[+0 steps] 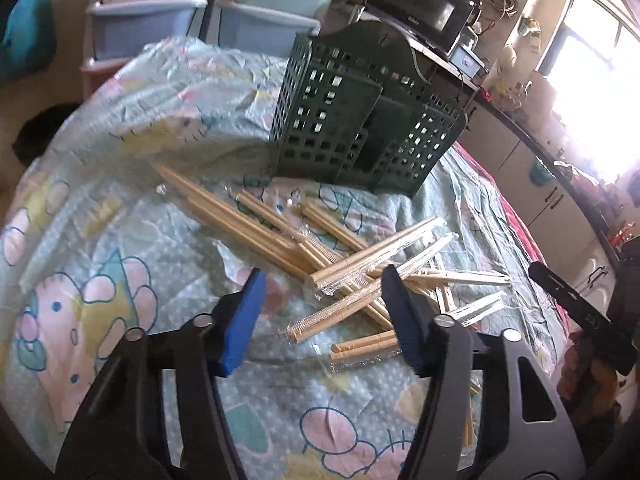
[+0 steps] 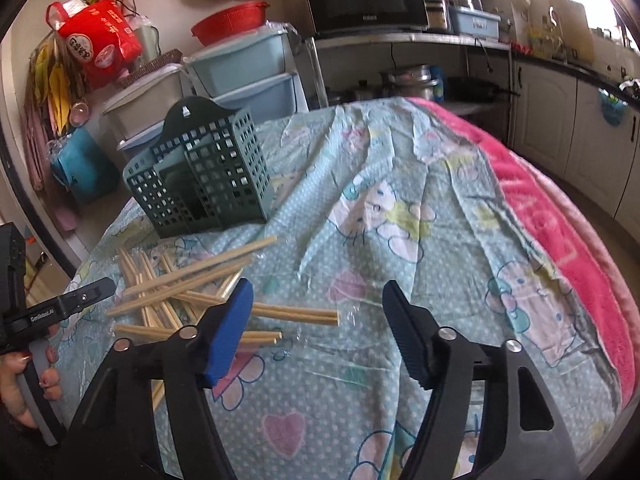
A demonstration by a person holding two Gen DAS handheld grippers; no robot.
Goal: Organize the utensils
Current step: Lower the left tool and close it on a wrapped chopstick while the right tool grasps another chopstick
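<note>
Chopsticks all lie in a messy pile mid-frame on the cartoon tablecloth, just past both grippers, left and right, jaws apart, holding nothing. Farther back, the green slotted holder looks empty, so basically nothing's sorted yet.

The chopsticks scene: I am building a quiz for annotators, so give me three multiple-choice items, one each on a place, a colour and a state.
1. Where do the wrapped chopsticks lie?
A. Inside the holder
B. Piled on the tablecloth in front of the holder
C. On the counter

2. What colour is the utensil holder?
A. Dark green
B. Red
C. White

3. How do the left gripper and right gripper stand?
A. Both shut on chopsticks
B. One open, one shut
C. Both open, holding nothing

Answers:
1 B, the pile rests on the tablecloth, none in the holder.
2 A, its grid walls are dark green.
3 C, each pair of jaws stands wide apart with nothing between.
</note>
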